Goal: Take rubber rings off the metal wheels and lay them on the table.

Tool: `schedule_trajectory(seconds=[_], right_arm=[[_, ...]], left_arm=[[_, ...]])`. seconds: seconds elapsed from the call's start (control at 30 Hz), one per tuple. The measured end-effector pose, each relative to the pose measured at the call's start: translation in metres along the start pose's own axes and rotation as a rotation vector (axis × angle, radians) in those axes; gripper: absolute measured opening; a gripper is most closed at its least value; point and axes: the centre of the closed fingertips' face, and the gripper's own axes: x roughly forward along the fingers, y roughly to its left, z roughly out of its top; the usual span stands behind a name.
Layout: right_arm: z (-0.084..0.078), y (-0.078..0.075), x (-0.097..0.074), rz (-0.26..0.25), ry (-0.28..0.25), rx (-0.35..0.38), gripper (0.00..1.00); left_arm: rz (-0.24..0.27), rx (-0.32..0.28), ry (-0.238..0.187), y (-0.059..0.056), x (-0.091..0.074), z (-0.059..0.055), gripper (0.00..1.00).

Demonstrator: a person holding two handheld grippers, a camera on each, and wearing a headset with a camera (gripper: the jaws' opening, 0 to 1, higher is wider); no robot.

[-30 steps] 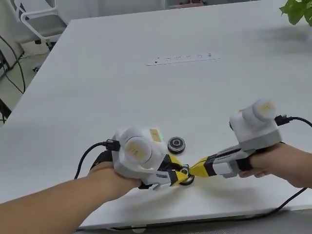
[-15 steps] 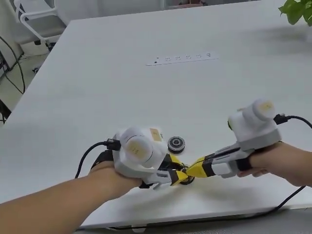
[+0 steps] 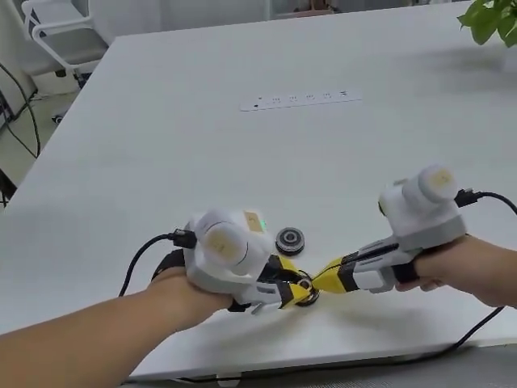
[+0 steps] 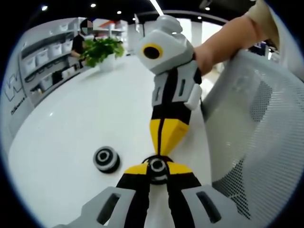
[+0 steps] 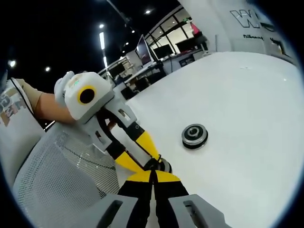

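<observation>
I'm clamping one metal wheel (image 4: 156, 167) in L gripper (image 3: 300, 289), jaws only slightly apart, by the near edge of the table (image 3: 242, 145). R gripper (image 3: 319, 282) is touching that wheel w/ jaws pressing together; can't tell if the ring's pinched. 2nd wheel (image 3: 290, 240) is lying just beyond.

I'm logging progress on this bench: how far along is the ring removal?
Done: nothing yet, it seems; I see no loose ring on the table. In hand: the left gripper is shut on one metal wheel, and the right gripper puts its shut tip against it, probably to work the ring off. Left: that ring, plus the second wheel, lying on the table with its dark ring on.
</observation>
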Motion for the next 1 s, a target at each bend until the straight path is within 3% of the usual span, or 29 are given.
schedule_trajectory(seconds=[0.5,0.63,1.0], right_arm=[[0.003,-0.001,-0.004,-0.003,-0.014,-0.005,0.0],[0.005,0.002,-0.005,0.001,-0.02,0.002,0.0],[0.008,0.005,-0.008,0.003,-0.035,0.008,0.0]], left_arm=[[-0.032,-0.035,-0.005,-0.004,-0.005,0.002,0.18],[-0.038,-0.016,0.003,-0.007,-0.008,0.002,0.19],[-0.052,-0.039,-0.036,-0.012,-0.026,0.011,0.28]])
